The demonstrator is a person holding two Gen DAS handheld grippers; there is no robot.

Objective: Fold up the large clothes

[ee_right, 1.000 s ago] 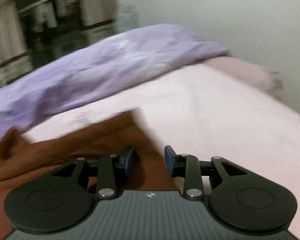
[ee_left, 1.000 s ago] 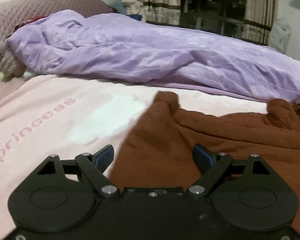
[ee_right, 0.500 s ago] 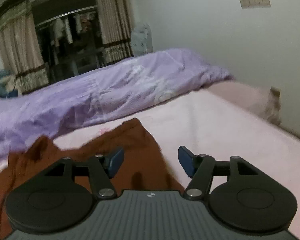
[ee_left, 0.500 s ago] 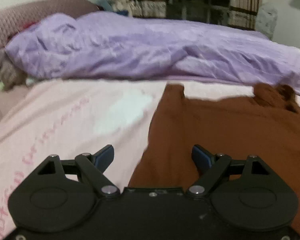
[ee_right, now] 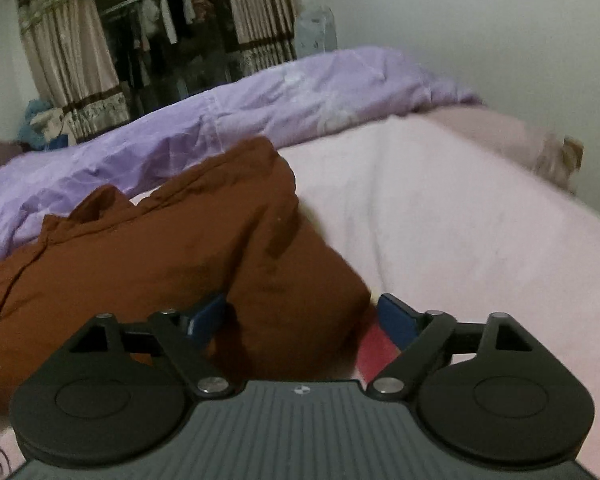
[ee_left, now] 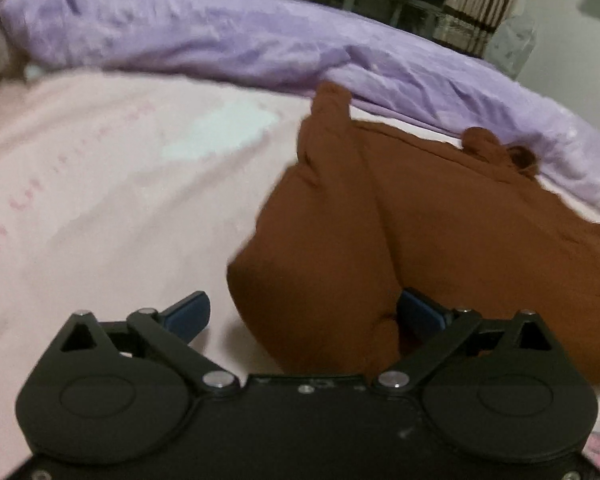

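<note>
A large brown garment (ee_left: 440,232) lies rumpled on the pink bed sheet (ee_left: 112,208). My left gripper (ee_left: 304,314) is open, and the garment's near left edge bulges up between its fingers. In the right wrist view the same garment (ee_right: 148,248) rises in a fold. My right gripper (ee_right: 302,316) is open wide, with the garment's near right corner between its fingers. Neither gripper is closed on the cloth.
A purple quilt (ee_left: 236,40) lies bunched along the far side of the bed, also in the right wrist view (ee_right: 284,100). Curtains and a dark clothes rack (ee_right: 172,44) stand behind it. A wall (ee_right: 480,20) runs along the right.
Both grippers have moved in low on the garment's near edge, which now bulges up between the fingers. The right gripper has opened wider.
</note>
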